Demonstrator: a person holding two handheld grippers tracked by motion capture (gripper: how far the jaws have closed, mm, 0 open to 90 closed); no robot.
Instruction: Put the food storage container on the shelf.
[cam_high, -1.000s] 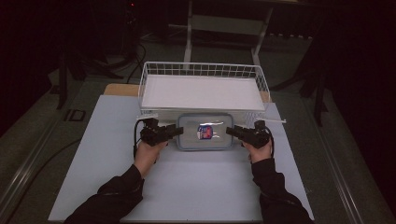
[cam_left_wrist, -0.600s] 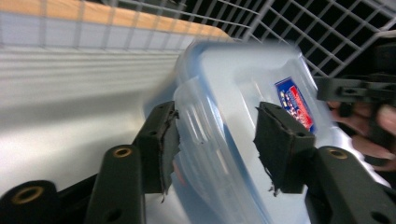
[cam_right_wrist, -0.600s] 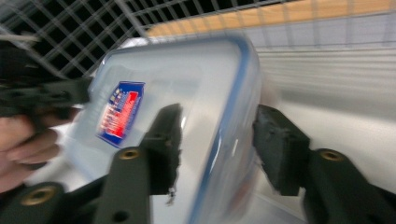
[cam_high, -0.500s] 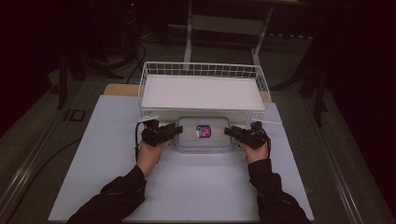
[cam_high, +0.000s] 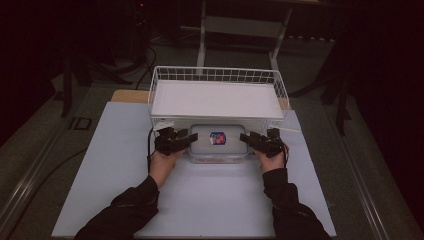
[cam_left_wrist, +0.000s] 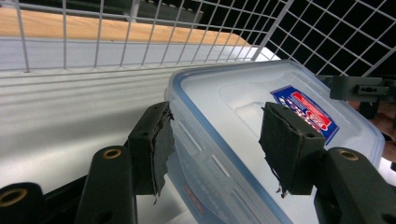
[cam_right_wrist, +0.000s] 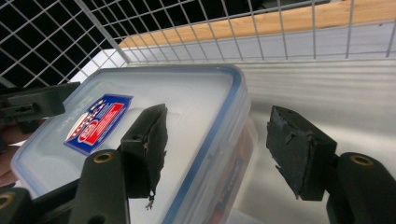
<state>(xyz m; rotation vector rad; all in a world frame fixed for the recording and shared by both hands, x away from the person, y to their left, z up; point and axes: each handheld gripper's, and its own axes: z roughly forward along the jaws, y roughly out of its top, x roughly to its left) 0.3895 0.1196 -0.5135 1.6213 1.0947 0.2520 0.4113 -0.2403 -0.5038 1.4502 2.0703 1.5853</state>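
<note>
A: High view first. Plastic box (cam_high: 218, 142) flat on the white desk (cam_high: 200, 200), just in front of the wire basket (cam_high: 216, 95), near wall touching or nearly so. Left claw (cam_high: 186, 141) at the box's left end, right claw (cam_high: 248, 139) at its right end. Hands (cam_high: 162, 162) behind each.

B: Grasping or released?

A: Left gripper view: left claw (cam_left_wrist: 215, 140) parted, jaws straddling the box (cam_left_wrist: 280, 140) at its rim, one jaw over the lid, one outside the wall. Not clearly pressing; read as released, poised around the edge. Blue-and-red label (cam_left_wrist: 303, 112) on the lid, basket mesh (cam_left_wrist: 140, 28) beyond.

B: And the other side?

A: Right gripper view: right claw (cam_right_wrist: 219, 140) likewise spread, inner jaw over the lid (cam_right_wrist: 140, 93), outer jaw well clear of the side wall. Released too. Blue seal line round the lid edge.

B: Handling?

A: Judged rigid, smooth, likely slippery; lid clipped on. Something reddish faintly seen through the wall, so weight uncertain, probably light. Best hold: both short ends at the rim, pinching lid lip and wall together, lifted level to avoid tipping.
</note>
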